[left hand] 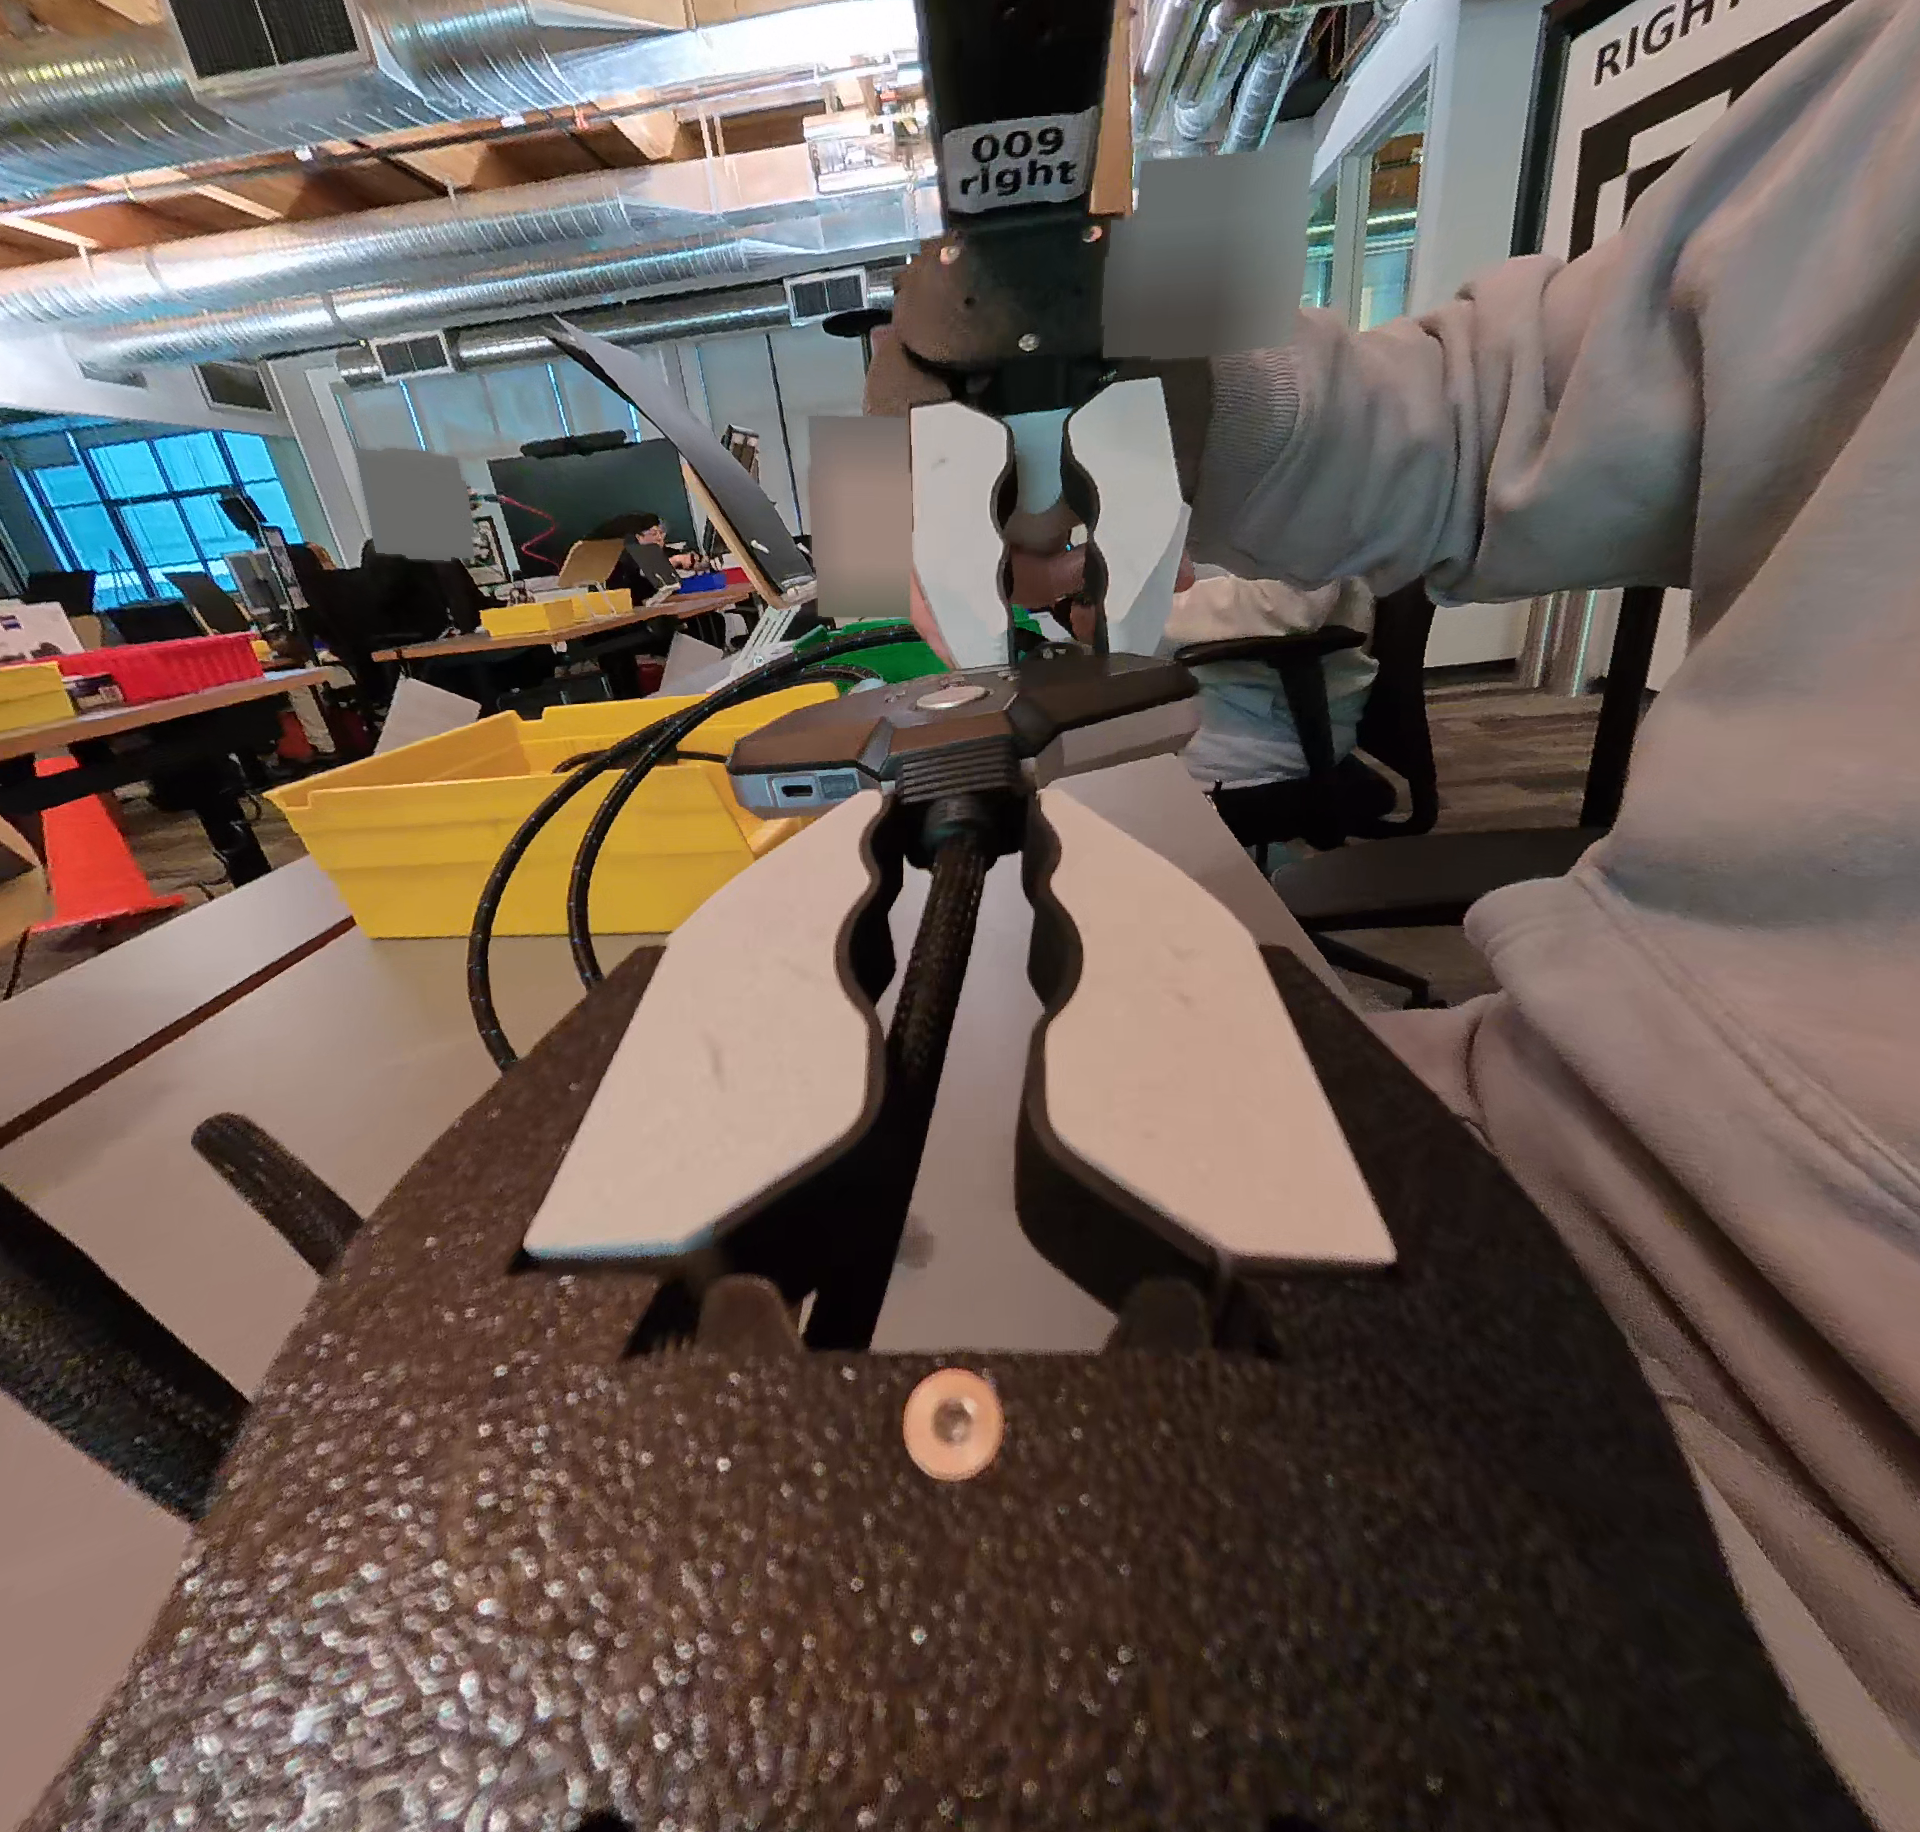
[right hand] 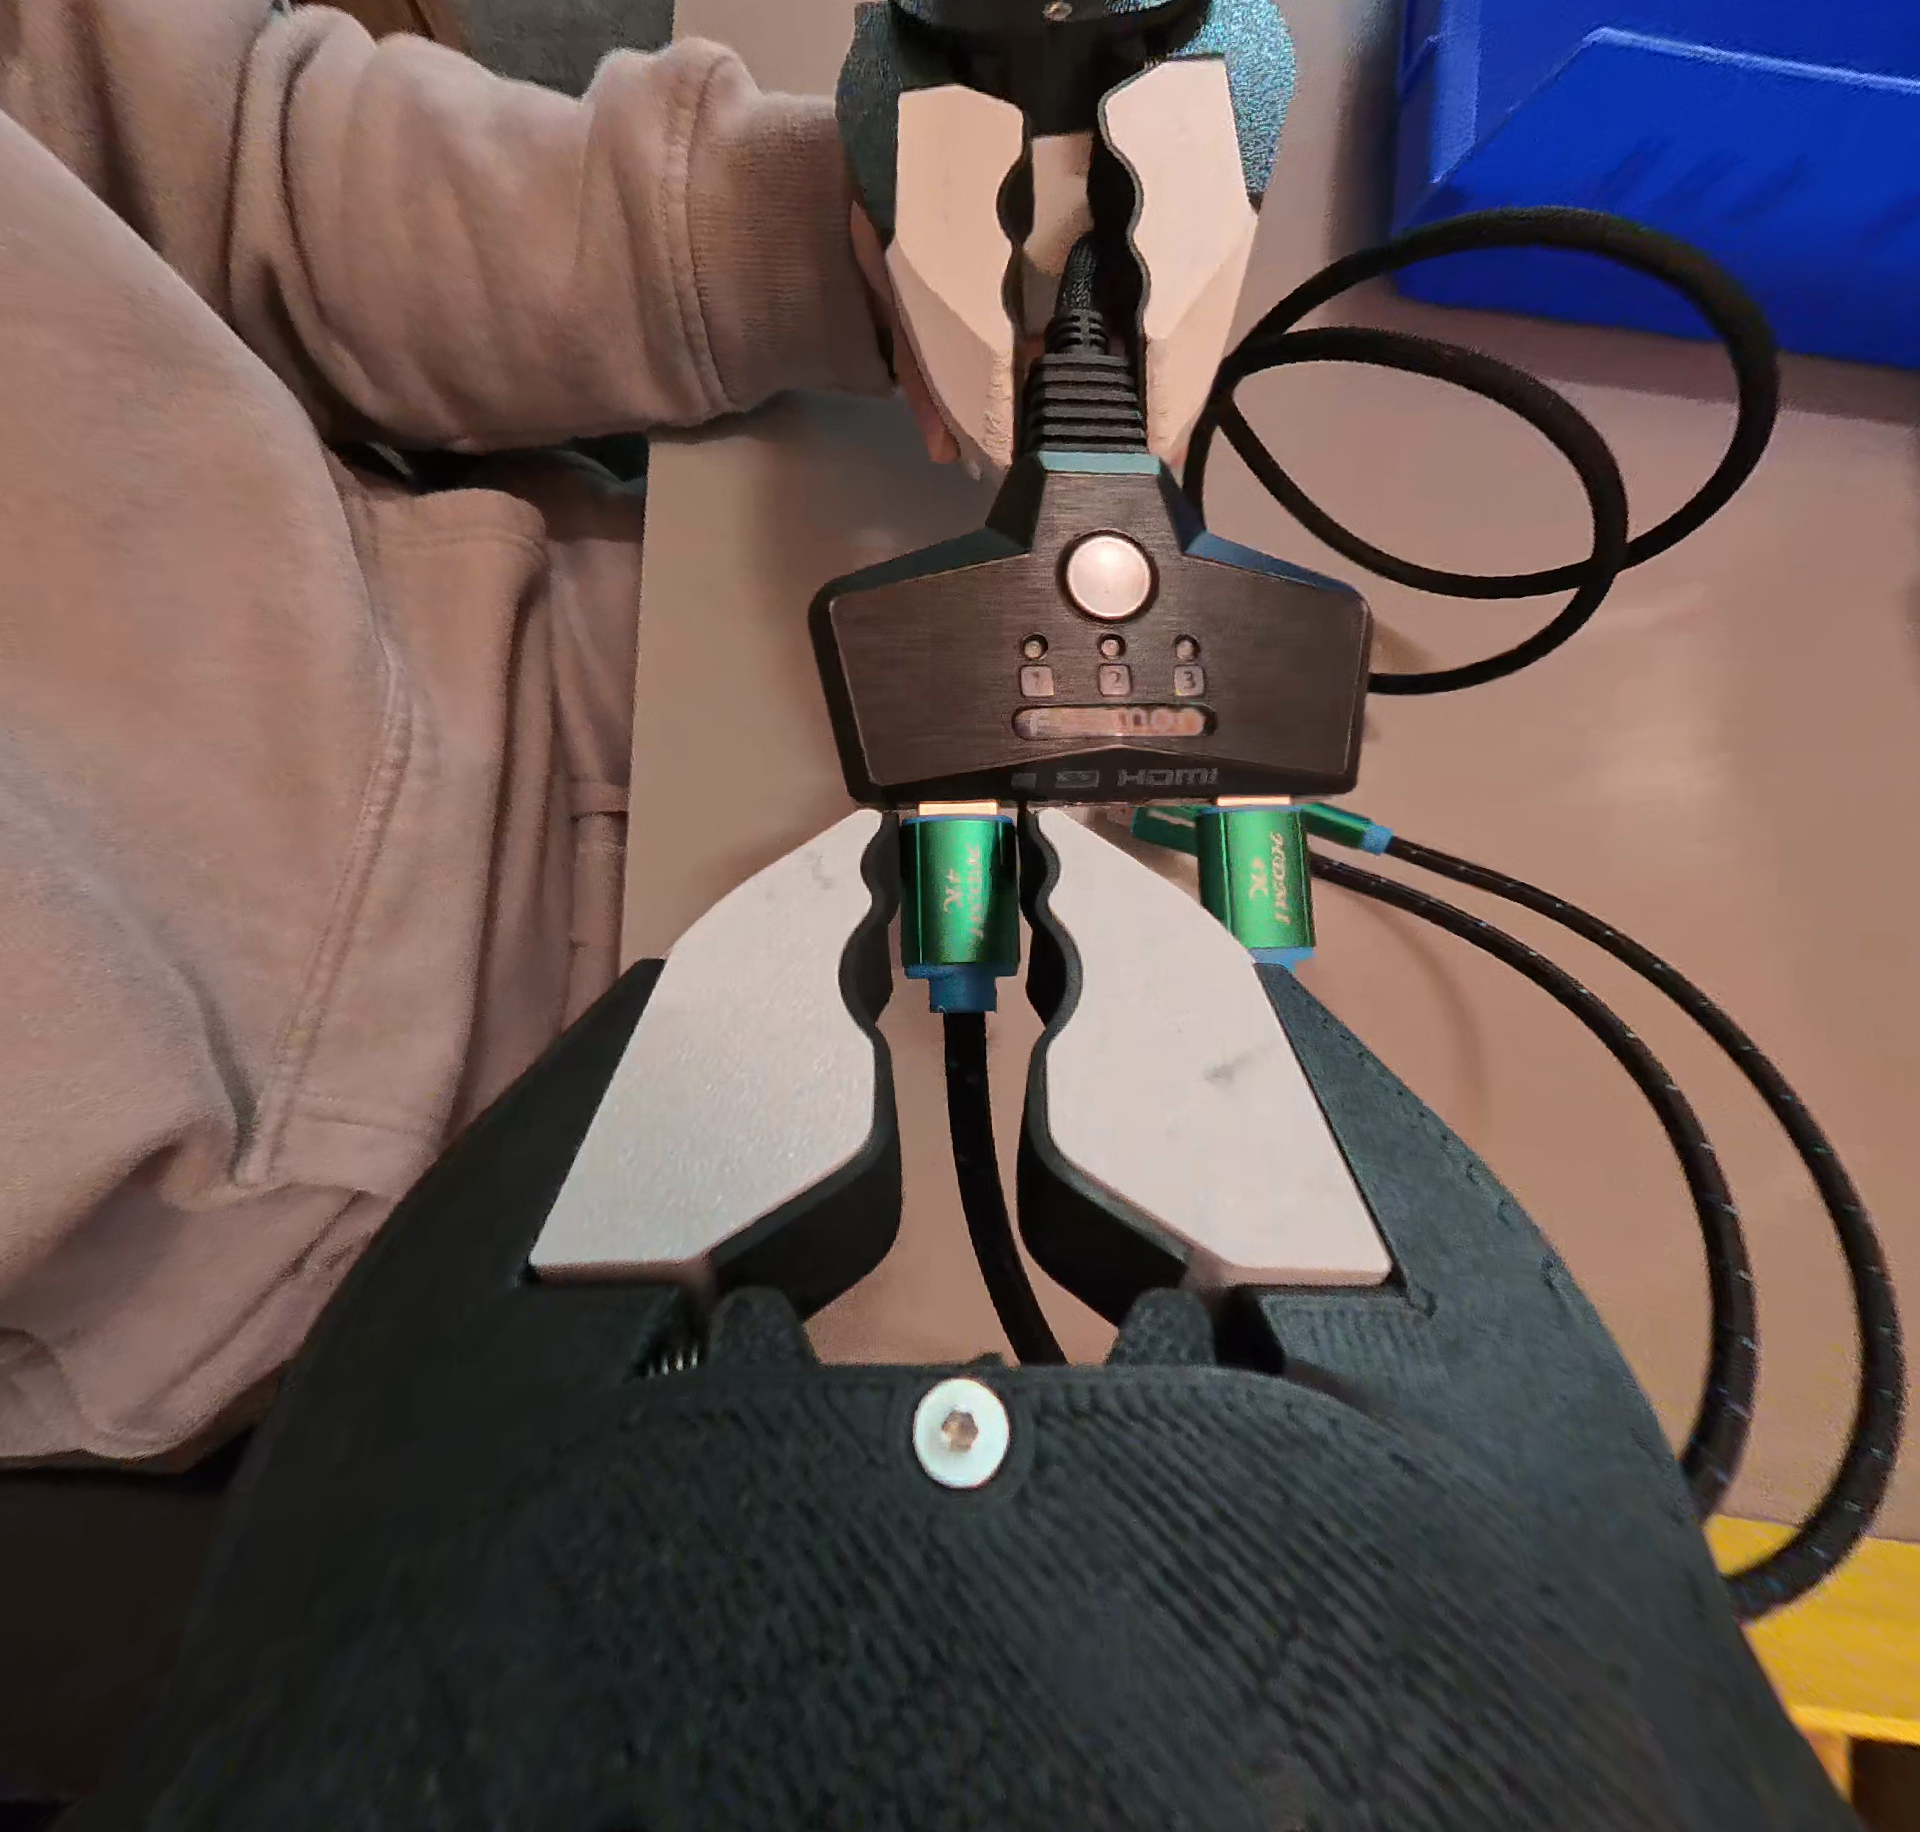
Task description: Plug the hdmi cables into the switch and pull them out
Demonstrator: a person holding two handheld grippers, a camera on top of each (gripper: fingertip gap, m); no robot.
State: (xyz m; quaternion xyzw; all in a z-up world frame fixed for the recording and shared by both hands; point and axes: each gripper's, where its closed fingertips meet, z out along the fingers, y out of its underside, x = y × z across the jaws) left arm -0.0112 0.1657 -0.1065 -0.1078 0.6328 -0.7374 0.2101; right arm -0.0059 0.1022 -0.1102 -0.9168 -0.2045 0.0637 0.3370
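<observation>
The dark HDMI switch (right hand: 1101, 660) lies flat near the table's left edge; it also shows in the left wrist view (left hand: 966, 722). My left gripper (left hand: 961, 816) is shut on the ribbed collar (right hand: 1086, 400) of the switch's own braided cable. My right gripper (right hand: 958, 847) is closed around a green HDMI plug (right hand: 956, 899) that sits in the switch's left port. A second green plug (right hand: 1252, 878) sits in the right port. A third green plug (right hand: 1340, 826) lies on the table just behind it. The right gripper (left hand: 1049, 639) faces me across the switch in the left wrist view.
A yellow bin (left hand: 520, 826) stands on the table left of the switch, and a blue bin (right hand: 1662, 120) stands on the far side. Black braided cables (right hand: 1507, 411) loop over the table (right hand: 1558, 951). A person's beige sleeve (right hand: 312, 432) runs along the table edge.
</observation>
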